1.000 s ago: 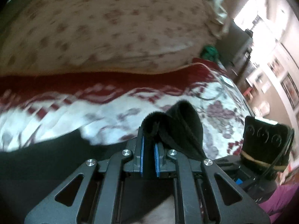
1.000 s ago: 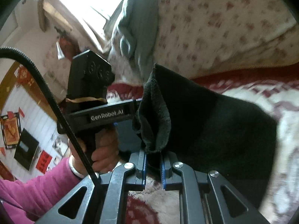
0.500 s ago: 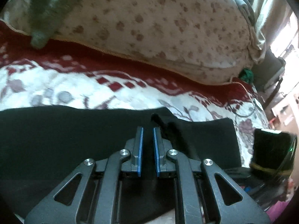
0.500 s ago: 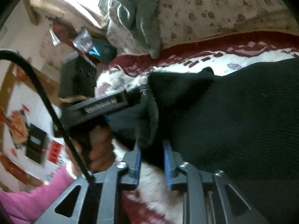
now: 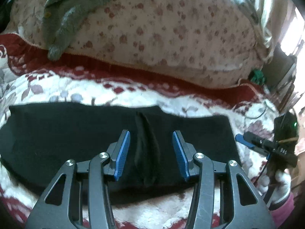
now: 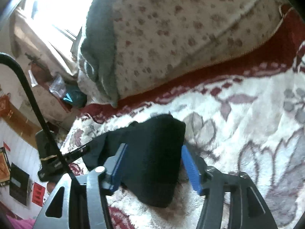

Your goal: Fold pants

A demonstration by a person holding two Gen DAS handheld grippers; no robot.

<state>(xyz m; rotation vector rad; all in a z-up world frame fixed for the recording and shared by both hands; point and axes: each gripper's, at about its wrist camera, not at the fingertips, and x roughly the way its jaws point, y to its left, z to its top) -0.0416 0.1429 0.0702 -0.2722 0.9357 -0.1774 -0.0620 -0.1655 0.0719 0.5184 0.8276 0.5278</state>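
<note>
The black pants [image 5: 72,133] lie folded flat on the red-and-white floral blanket [image 5: 133,95], spread wide in the left wrist view with a raised crease at the middle. My left gripper [image 5: 151,152] is open just above that crease, holding nothing. In the right wrist view the end of the pants [image 6: 152,164] lies on the blanket between my blue pads. My right gripper [image 6: 152,168] is open around it, jaws apart from the cloth. The right gripper also shows at the right edge of the left wrist view [image 5: 266,145].
A large flowered pillow [image 5: 162,34] lies along the back of the bed with a grey knitted garment [image 5: 63,13] draped over it. Room furniture and a bright window [image 6: 57,9] stand beyond the bed's ends. A black cable [image 6: 34,105] crosses the right wrist view.
Both grippers lowered the lifted pants edge onto the blanket and opened. The cloth they held now lies flat; both grippers have drawn back slightly.
</note>
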